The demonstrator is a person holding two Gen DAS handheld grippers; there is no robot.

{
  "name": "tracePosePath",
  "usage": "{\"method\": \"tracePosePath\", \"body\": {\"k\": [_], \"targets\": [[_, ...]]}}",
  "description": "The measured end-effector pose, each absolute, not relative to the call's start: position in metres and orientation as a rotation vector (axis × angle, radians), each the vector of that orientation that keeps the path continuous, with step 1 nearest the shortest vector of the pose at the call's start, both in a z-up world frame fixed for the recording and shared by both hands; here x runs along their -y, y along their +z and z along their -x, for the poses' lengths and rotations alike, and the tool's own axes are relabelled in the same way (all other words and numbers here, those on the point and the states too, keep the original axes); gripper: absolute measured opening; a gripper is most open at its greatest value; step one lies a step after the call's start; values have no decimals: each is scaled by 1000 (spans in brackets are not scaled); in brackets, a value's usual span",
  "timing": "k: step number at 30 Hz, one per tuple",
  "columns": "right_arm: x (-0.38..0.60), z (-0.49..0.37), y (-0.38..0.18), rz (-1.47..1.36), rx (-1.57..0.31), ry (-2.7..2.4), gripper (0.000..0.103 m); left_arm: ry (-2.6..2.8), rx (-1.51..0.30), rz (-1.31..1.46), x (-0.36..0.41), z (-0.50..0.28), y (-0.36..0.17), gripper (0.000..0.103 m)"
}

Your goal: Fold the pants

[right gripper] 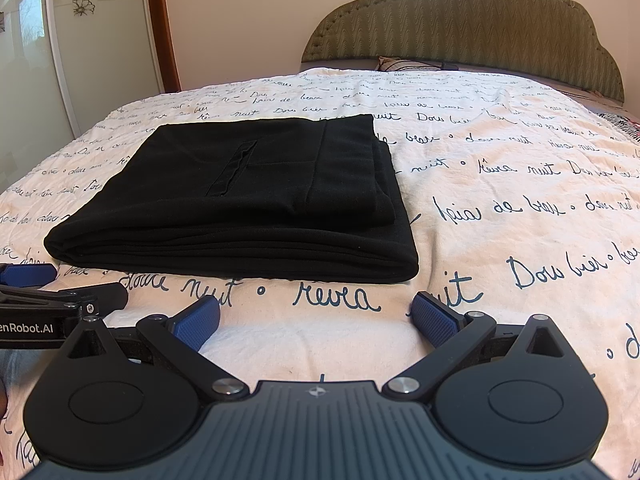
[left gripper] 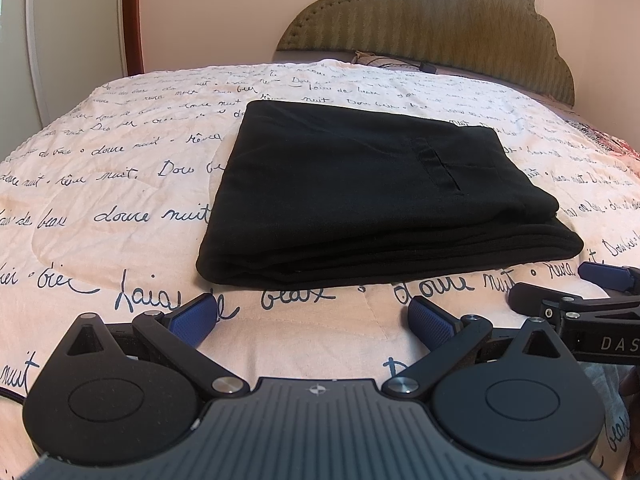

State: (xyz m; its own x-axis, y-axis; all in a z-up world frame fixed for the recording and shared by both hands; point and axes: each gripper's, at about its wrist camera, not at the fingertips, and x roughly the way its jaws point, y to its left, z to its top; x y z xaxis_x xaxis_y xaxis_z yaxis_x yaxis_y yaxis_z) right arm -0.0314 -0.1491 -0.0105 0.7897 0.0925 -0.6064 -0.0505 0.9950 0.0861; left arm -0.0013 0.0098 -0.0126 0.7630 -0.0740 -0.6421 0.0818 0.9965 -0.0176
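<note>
Pants (left gripper: 372, 196) folded, stacked on bed (left gripper: 120, 160); left gripper (left gripper: 312, 320) and right gripper (right gripper: 316, 318) open, empty. Likely just retract.

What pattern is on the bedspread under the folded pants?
Pale pink bedspread with dark blue handwritten script; clearest in the right wrist view.

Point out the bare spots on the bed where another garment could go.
On the script-printed quilt, the widest bare patch lies right of the folded black pants, up to the green headboard. A narrower one lies left of them. The near strip is crowded: open left gripper, open right gripper.
</note>
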Motion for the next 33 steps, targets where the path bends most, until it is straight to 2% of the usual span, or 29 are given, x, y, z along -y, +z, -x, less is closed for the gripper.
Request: {"method": "tracePosePath", "body": {"k": [33], "targets": [[149,31,-11,-69,-655,77,103,-65,-672,60,-20,4,-11,103]]}}
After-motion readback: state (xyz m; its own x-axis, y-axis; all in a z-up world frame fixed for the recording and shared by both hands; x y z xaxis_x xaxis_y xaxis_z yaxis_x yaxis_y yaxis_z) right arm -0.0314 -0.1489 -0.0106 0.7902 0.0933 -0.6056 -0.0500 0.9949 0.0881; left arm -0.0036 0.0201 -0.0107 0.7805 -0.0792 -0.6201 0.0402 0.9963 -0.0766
